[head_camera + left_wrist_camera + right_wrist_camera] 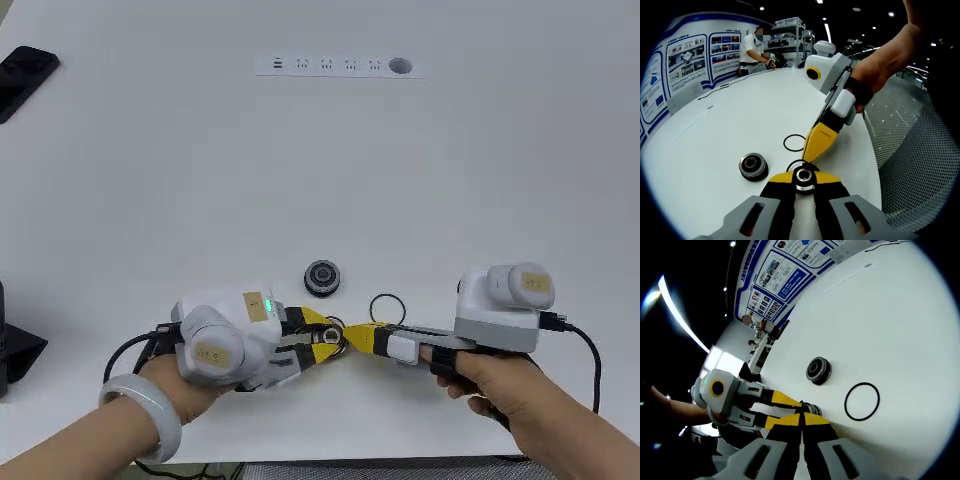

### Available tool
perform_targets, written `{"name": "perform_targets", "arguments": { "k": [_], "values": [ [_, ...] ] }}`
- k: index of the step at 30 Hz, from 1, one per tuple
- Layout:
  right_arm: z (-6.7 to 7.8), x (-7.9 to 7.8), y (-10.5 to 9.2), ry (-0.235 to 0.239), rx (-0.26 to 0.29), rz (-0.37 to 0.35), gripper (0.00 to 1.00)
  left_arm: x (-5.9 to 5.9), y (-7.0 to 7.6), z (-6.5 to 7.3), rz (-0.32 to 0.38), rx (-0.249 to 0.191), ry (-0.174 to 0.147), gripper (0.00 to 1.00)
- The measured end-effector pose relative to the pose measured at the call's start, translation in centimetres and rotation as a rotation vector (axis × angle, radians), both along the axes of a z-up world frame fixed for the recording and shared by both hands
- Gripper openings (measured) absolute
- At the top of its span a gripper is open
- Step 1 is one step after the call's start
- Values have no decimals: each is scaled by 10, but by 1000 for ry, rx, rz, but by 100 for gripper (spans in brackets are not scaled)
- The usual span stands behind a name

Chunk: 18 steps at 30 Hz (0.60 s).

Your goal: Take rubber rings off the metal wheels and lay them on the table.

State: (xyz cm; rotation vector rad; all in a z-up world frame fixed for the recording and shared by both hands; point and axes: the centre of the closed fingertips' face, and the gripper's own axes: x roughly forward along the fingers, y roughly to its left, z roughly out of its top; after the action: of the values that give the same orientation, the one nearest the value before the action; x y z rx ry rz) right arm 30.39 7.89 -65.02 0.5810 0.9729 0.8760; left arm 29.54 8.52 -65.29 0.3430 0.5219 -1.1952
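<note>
Jaws of the left gripper (327, 341) are a little apart, clamped on either side of a small metal wheel (804, 175) held just above the near edge of the table (300, 180). Those of the right gripper (801, 421) are pressed together, their yellow tips at the wheel's rim, where a black rubber ring (793, 164) stands off it; whether they pinch it I cannot tell. A loose ring (387, 308) lies flat just beyond the tips. Left of it sits a second wheel (323, 278).
</note>
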Motion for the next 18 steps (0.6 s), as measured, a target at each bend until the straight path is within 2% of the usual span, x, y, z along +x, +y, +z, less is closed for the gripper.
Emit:
{"name": "perform_targets", "arguments": {
  "k": [5,13,18],
  "values": [
    [-2,0,-1,4,-3,-2,2,-1,0,1,1,2,-4,14],
    [-3,0,-2,7,-8,-3,2,-2,3,6,-5,-12,-26,23],
    [-2,-1,-1,7,-5,-2,2,-1,4,6,1,-12,-29,26]
  ]
}}
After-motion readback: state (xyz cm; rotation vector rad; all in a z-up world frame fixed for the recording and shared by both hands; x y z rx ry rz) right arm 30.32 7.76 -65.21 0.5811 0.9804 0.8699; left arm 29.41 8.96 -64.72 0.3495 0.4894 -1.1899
